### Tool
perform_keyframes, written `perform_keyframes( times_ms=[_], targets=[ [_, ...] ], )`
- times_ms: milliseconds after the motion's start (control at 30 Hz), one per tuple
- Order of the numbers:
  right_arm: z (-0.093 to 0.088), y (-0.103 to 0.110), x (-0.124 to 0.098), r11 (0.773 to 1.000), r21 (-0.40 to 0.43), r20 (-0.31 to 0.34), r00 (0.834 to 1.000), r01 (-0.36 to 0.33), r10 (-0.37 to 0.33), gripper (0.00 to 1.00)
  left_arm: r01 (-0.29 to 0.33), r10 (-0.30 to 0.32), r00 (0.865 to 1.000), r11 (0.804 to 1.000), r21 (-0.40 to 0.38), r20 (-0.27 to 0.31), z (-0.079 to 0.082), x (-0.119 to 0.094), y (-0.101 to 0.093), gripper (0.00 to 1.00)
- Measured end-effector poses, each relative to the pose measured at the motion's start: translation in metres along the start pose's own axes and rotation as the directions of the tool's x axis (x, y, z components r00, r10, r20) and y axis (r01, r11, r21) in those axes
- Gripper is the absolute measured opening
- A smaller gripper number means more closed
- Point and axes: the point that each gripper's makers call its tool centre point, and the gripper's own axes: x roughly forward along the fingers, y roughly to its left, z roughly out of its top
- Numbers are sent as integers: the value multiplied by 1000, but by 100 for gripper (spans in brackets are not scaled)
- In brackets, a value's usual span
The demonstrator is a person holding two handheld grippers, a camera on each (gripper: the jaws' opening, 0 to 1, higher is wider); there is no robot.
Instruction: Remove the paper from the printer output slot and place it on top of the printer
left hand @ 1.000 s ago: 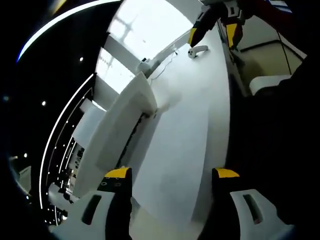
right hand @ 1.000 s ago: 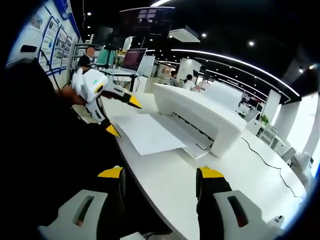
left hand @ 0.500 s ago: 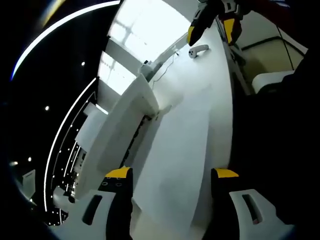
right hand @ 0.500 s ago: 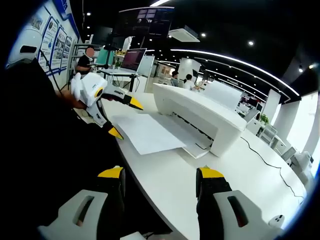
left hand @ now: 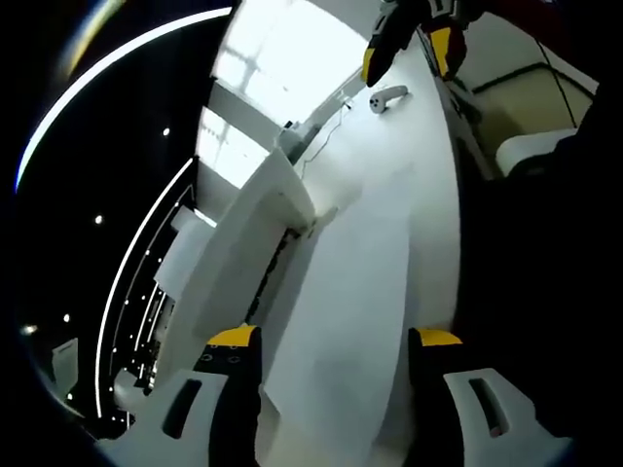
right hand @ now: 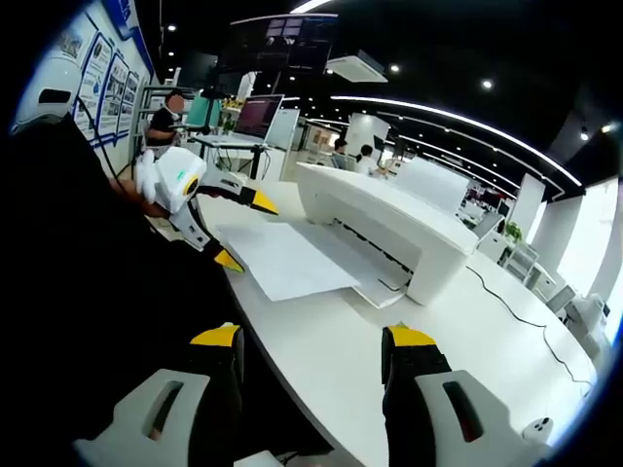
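A white printer [right hand: 389, 226] stands on a white table [right hand: 467, 331]. A sheet of paper [right hand: 287, 261] sticks out of its output slot and lies flat over the tray toward the table's edge. My left gripper [right hand: 243, 232] hovers open at the sheet's near-left corner, one jaw above and one below the edge. In the left gripper view the paper [left hand: 336, 292] runs between the open left gripper [left hand: 335, 337] jaws, with the printer [left hand: 243, 253] to the left. My right gripper [right hand: 312, 337] is open, well back from the printer, also seen at the top as right gripper [left hand: 407, 53].
A small white device [left hand: 386, 97] and a cable [right hand: 516, 311] lie on the table past the printer. A person's dark sleeve [right hand: 78, 292] fills the left side. Desks with monitors [right hand: 258, 115] and seated people are in the background.
The left gripper has edged slightly closer along the paper, its view rolling a little. Both grippers stay open; the paper has not moved.
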Motion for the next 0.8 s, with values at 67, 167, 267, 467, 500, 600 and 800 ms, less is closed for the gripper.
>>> perform_keyframes(
  times_ms=[67,167,267,467,500,600,800],
  targets=[
    [0,0,0,1000,0,1,1000,0,0,53,2,-2,1000,1000,7,2,2,1,-2,64],
    [0,0,0,1000,1,1,1000,1,-1,53,-10,10,1000,999,32,-3,2,2,-2,64],
    [-1,1,1,1000,2,-1,1000,-2,2,53,-13,13,1000,999,51,0,5,2,-4,63],
    [-1,2,1,1000,1,0,1000,-4,4,53,-15,16,1000,997,82,-11,4,6,-7,58],
    [-2,2,1,1000,2,-2,1000,-4,4,53,-15,16,1000,996,84,-10,4,7,-8,58],
    [-3,1,1,1000,4,-3,1000,-1,1,53,-44,47,999,989,139,-22,4,8,-4,57],
    [-2,1,1,1000,3,-1,1000,-1,1,53,-52,58,998,985,165,-32,2,10,-4,54]
  ],
)
